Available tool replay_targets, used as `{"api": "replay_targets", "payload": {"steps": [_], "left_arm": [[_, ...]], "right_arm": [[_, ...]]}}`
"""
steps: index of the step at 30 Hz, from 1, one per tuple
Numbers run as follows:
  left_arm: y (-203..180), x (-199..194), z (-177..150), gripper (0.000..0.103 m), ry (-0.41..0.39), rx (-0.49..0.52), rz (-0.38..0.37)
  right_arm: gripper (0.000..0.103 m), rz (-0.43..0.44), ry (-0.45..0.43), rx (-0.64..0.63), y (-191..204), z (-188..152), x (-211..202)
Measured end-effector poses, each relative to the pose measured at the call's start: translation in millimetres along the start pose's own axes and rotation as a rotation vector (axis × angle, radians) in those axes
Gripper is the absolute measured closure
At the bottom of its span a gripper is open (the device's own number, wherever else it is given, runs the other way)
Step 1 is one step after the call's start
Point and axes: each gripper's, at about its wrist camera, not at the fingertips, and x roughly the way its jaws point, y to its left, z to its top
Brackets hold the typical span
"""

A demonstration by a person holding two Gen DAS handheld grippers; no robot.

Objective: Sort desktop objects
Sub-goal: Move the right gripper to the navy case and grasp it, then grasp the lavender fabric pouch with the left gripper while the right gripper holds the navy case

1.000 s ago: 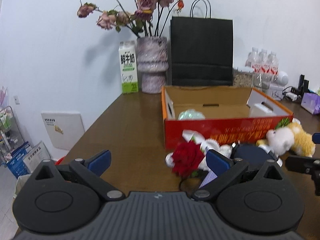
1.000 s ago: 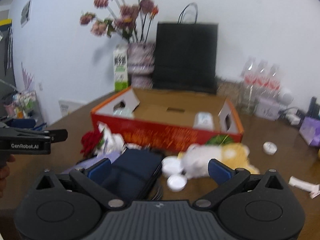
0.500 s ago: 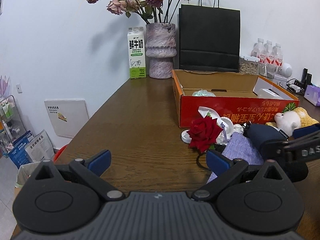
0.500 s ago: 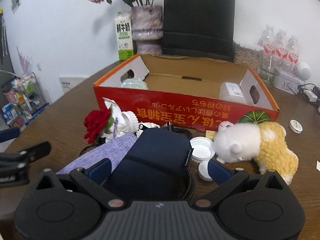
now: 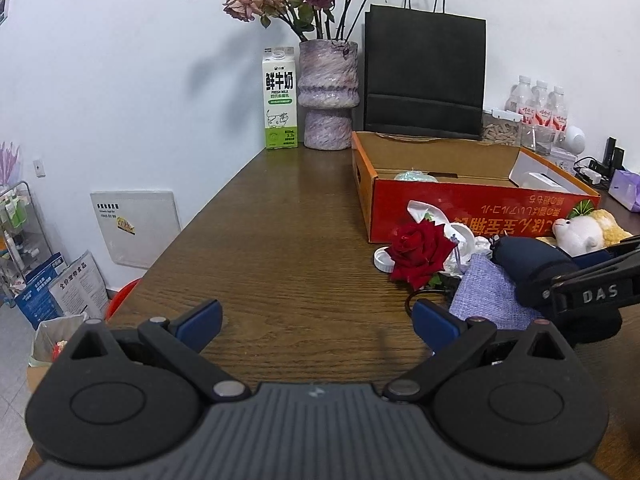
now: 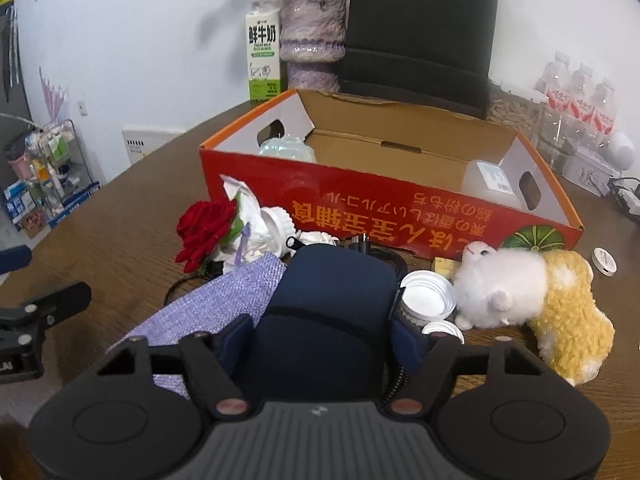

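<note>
A dark blue pouch (image 6: 332,308) lies on a lilac cloth bag (image 6: 216,304) in front of the red cardboard box (image 6: 384,212). My right gripper (image 6: 324,340) has its blue pads pressed on both sides of the pouch. A red rose (image 6: 204,226), white lids (image 6: 426,294) and a white and yellow plush toy (image 6: 528,300) lie beside it. My left gripper (image 5: 316,320) is open and empty above bare wood, left of the rose (image 5: 420,254); the pouch (image 5: 532,264) and box (image 5: 472,200) show at its right.
A milk carton (image 5: 280,98), a vase of dried roses (image 5: 328,96) and a black paper bag (image 5: 424,76) stand at the back wall. Water bottles (image 6: 580,104) and small items sit at the right. The box holds a bottle (image 6: 288,148) and a white container (image 6: 490,182).
My right gripper moved forward and down and closed its fingers onto the blue pouch. My left gripper pulled back and left, away from the pile.
</note>
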Motion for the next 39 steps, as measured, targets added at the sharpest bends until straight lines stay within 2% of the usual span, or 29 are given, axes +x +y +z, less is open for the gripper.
{"api": "replay_targets", "payload": {"steps": [11,21,30,35,39], "left_arm": [[-11,0,2,0.0,0.004,0.014,-0.007],[-45,4,6,0.0,0.012,0.053,-0.048],[-83,11,7,0.0,0.026,0.104,-0.157],[-98,20,-1,0.0,0.049,0.143,-0.151],[-98,27,-8,0.0,0.067,0.128,-0.147]], "right_arm": [[0.041,0.029,-0.093,0.064,-20,-11,-18],[0.041,-0.005,-0.215,0.043,-40,-25,-48],[0.041,-0.035,-0.268,0.012,-55,-45,-64],[0.041,-0.031,-0.282,0.012,-62,-58,-69],[0.041,-0.03,-0.295,-0.002,-63,-72,-72]]}}
